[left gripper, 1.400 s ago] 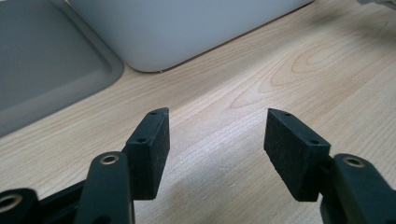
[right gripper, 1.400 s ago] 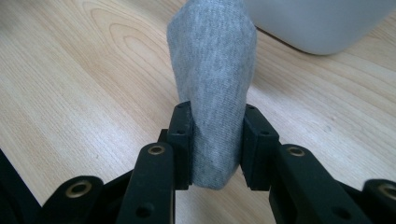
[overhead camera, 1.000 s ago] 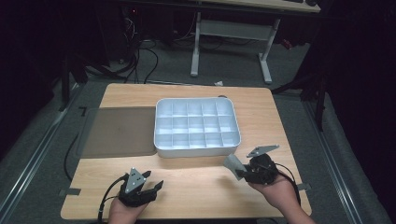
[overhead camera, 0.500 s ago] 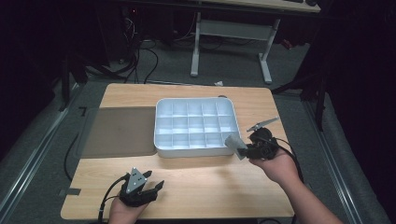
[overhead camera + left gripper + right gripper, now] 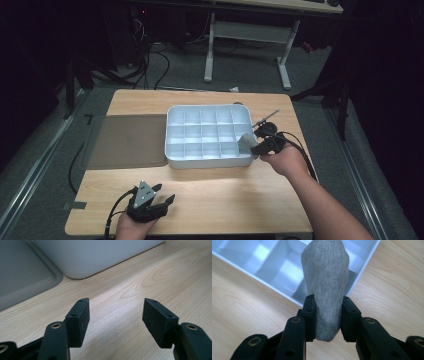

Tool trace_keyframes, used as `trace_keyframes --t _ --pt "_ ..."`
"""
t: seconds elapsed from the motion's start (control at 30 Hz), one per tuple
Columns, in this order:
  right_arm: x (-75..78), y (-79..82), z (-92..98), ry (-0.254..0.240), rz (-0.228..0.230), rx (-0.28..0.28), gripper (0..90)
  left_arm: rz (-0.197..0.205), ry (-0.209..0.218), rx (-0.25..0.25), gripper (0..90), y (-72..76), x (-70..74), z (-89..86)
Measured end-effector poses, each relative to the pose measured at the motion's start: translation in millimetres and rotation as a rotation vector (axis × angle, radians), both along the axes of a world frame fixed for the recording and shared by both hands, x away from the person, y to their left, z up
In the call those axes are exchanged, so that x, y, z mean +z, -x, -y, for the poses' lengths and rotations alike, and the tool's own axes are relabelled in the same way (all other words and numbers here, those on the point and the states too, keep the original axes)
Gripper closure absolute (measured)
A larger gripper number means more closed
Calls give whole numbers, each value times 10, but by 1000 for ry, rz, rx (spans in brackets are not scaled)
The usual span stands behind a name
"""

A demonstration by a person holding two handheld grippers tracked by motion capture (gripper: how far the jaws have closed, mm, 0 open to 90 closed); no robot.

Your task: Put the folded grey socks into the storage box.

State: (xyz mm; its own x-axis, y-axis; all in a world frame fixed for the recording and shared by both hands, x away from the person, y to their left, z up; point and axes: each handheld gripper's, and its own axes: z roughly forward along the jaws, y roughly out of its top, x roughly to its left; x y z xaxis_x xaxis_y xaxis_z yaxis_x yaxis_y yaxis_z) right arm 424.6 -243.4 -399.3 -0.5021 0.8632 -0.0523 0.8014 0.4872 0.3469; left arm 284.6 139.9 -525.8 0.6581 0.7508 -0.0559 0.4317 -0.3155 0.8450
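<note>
The right gripper (image 5: 251,145) grips a rolled grey cloth (image 5: 325,287) between its pads, poised over the near right corner of the white divided tray (image 5: 176,131), above its rim. Bare wooden tabletop (image 5: 225,195) lies open before the tray's near wall, where the left gripper (image 5: 116,315) rests with jaws wide apart and empty. A grey mat (image 5: 127,142) abuts the tray's left wall; no writing is readable.

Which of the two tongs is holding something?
The right tongs, at the tray's near right corner: a grey rolled cloth is clamped between their jaws. The left tongs stand open over bare table.
</note>
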Motion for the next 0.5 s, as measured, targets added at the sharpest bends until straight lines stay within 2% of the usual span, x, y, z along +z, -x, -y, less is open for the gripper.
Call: trace_keyframes --t 0.1,0.2,0.5 --pt "-43 -79 -16 20 -32 -26 705 0 1 -1 392 2 1 1" --pt "-44 -157 -66 43 -40 -41 705 -5 2 -4 392 -6 1 -4" --pt "-166 -318 -186 87 -107 -43 706 -8 13 1 393 -28 -2 -34"
